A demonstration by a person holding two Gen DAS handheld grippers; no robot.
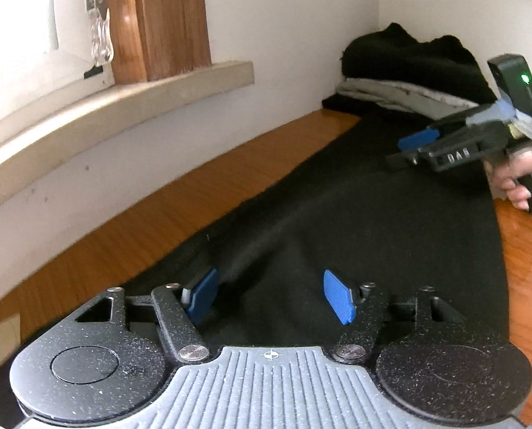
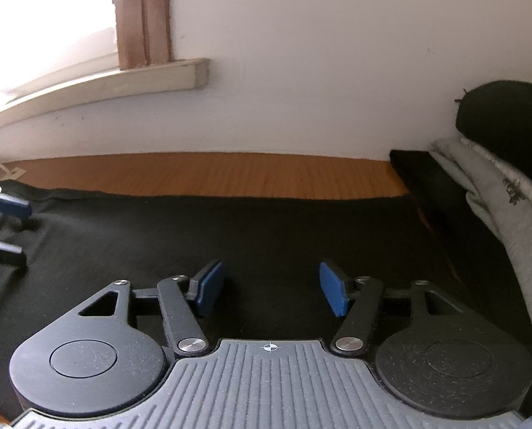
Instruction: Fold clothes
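Both my grippers, left (image 1: 269,295) and right (image 2: 271,287), hover released over the black garment (image 1: 337,214), spread flat on the desk (image 1: 158,207) for folding.

Raised letters reading "DAB", slightly blurred, are showing on the side of the black plastic right tool (image 1: 405,150) in the left wrist view. No other text, label or number is showing legibly anywhere.
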